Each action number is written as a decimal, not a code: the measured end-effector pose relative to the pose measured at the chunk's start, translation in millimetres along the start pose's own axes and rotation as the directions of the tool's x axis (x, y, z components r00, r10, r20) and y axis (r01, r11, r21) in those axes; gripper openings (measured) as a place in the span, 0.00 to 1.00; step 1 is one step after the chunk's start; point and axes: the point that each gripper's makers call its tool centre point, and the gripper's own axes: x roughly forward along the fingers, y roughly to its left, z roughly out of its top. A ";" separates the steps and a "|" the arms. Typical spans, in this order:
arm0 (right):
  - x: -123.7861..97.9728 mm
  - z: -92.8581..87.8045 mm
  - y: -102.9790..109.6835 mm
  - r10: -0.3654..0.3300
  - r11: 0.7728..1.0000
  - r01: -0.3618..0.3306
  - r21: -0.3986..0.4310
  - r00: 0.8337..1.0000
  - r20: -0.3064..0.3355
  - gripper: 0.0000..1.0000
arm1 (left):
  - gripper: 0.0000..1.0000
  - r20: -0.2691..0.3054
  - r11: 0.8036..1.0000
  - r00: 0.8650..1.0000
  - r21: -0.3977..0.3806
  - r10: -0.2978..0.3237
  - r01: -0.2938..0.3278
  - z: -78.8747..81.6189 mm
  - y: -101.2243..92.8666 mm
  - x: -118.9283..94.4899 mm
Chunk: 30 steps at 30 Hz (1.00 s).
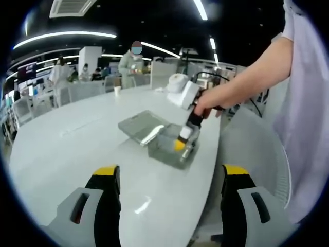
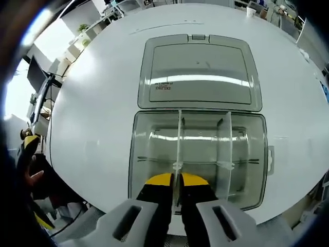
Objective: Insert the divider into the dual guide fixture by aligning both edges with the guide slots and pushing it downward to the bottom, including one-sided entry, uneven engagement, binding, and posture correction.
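Observation:
A clear plastic box (image 2: 144,154) lies on the white table with its lid (image 2: 199,69) folded open flat behind it. A thin clear divider (image 2: 179,136) stands on edge inside the box, running from the near wall to the far wall. My right gripper (image 2: 178,180) is shut on the divider's near end. A second divider (image 2: 224,139) stands parallel to it on the right. In the left gripper view, the right gripper (image 1: 184,139) reaches down into the box (image 1: 164,149), held by a hand. My left gripper (image 1: 170,172) hangs open well short of the box, holding nothing.
The round white table (image 1: 77,139) curves away at its right edge (image 1: 213,170). A person's arm (image 1: 241,82) and pale shirt take up the right side. People and chairs stand beyond the table's far side. A roll of white material (image 1: 177,81) sits behind the box.

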 end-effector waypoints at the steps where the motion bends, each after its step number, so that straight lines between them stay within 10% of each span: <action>1: -0.2 1.0 0.5 0.004 1.000 -0.004 0.002 1.000 0.006 0.03 | 0.78 -0.001 1.000 1.000 -0.001 0.001 -0.001 -0.2 0.2 0.4; 30: -28.4 22.6 12.5 0.135 0.986 -0.113 -0.120 0.971 0.196 0.13 | 0.77 0.015 0.999 1.000 -0.044 -0.002 0.003 8.4 -10.5 15.1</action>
